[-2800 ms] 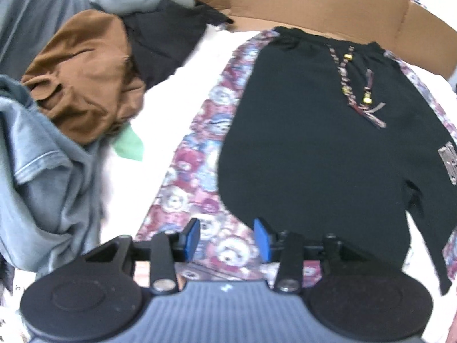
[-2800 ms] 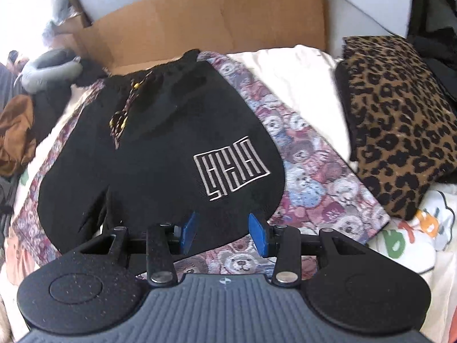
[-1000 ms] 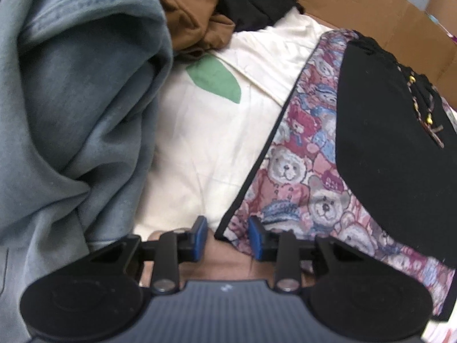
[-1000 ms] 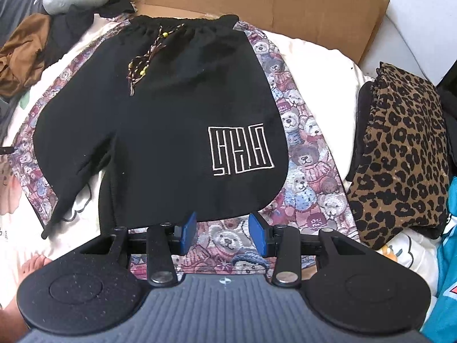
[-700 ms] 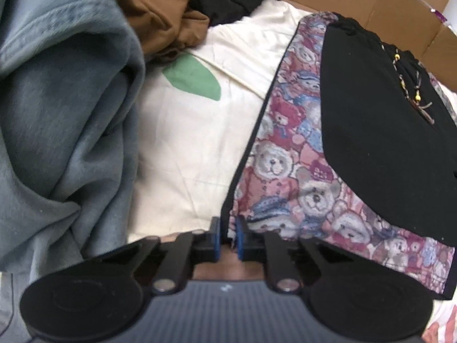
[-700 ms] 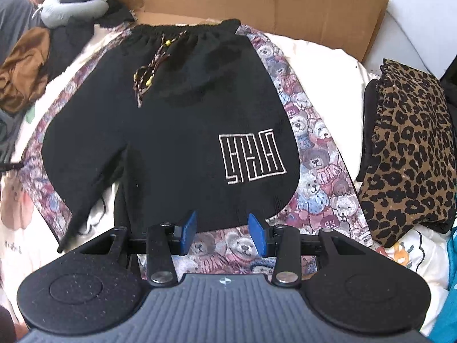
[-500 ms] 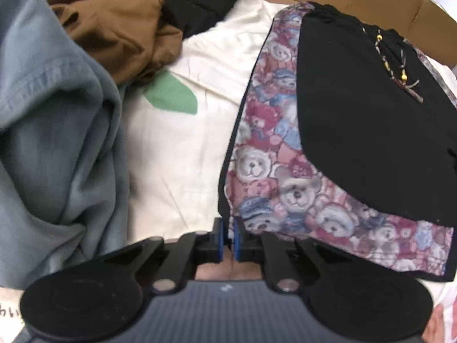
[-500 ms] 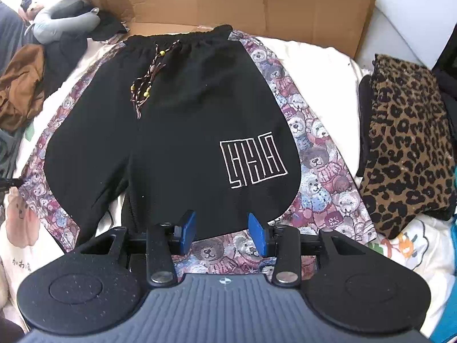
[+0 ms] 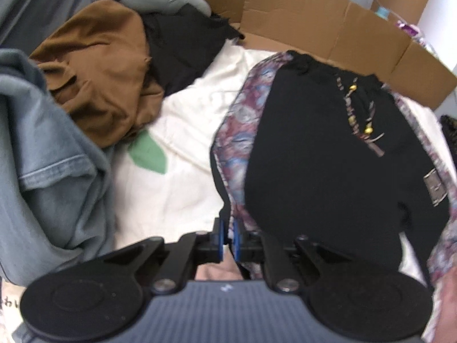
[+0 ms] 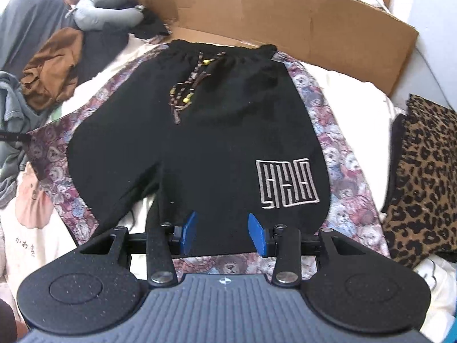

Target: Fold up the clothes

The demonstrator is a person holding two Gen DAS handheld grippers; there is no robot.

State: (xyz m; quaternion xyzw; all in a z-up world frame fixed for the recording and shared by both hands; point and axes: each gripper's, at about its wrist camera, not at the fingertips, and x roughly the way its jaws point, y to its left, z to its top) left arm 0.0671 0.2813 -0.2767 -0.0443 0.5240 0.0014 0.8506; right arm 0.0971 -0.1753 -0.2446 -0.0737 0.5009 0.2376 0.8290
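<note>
Black shorts (image 10: 217,131) with bear-print side panels (image 10: 340,171) lie spread flat on a cream sheet (image 9: 185,131) at the centre of both views, waistband toward the top of the frame and a beaded drawcord (image 10: 188,91) trailing down the front. At the bottom centre of the left wrist view, the left gripper (image 9: 227,238) is clamped tight on the dark-edged hem of the left bear-print panel (image 9: 231,143), the fabric pulled up taut between its blue pads. In the right wrist view, the right gripper (image 10: 224,233) sits at the lower centre, its jaws about half apart over the lower hem of the shorts; nothing is pinched between them. A flattened cardboard wall (image 10: 285,20) stands along the top of the frame behind the waistband; whether it holds anything cannot be told. A brown garment (image 9: 97,71), a black one (image 9: 182,40) and blue-grey clothing (image 9: 48,177) are heaped at upper and middle left, and a leopard-print fabric (image 10: 422,183) lies at the right edge.
</note>
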